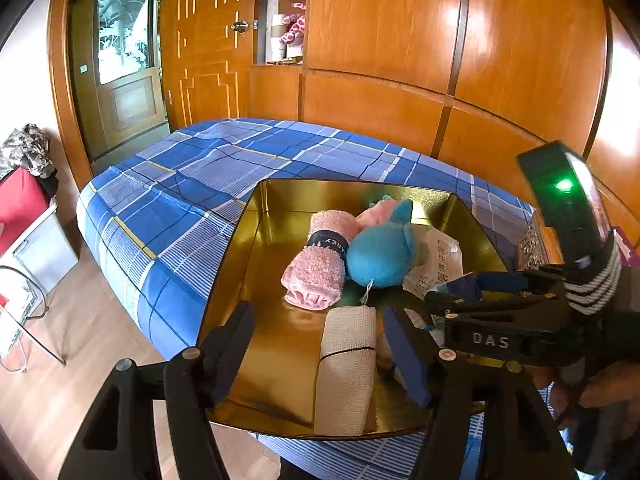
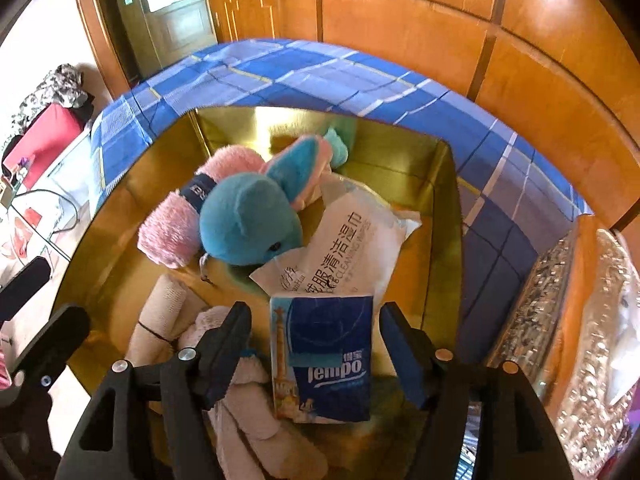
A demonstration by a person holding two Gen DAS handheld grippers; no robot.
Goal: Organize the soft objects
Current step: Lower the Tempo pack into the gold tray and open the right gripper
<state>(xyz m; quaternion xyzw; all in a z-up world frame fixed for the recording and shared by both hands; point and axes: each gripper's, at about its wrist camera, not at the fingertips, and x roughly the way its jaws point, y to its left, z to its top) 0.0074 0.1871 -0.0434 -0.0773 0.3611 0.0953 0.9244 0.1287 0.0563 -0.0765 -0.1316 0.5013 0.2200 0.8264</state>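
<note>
At the bottom of the right wrist view, the right gripper [image 2: 316, 344] points steeply down into the gold box [image 2: 120, 208], and its jaws stand open on both sides of the blue tissue pack [image 2: 332, 356]. Both pads are apart from the pack, so nothing is gripped; the pack lies in the box, with its upper end over the white wipes packet [image 2: 352, 248]. Just left of it are a pale pink cloth [image 2: 240, 400] and the beige rolled cloth [image 2: 160, 320].

At the bottom of the left wrist view, the left gripper [image 1: 320, 348] is also open and empty. The beige rolled cloth [image 1: 348, 364] lies between its fingers, but I cannot tell whether a pad touches it. Further up are the blue plush toy [image 1: 380, 248] and the pink rolled towel [image 1: 320, 260], touching each other, and behind the box spreads the blue checked bedsheet [image 1: 200, 184].

I judge that the pack is just placed, so this is the release step. The next move calls for lifting the right gripper straight out, without catching the pack, and then looking for soft things that remain outside the box.
</note>
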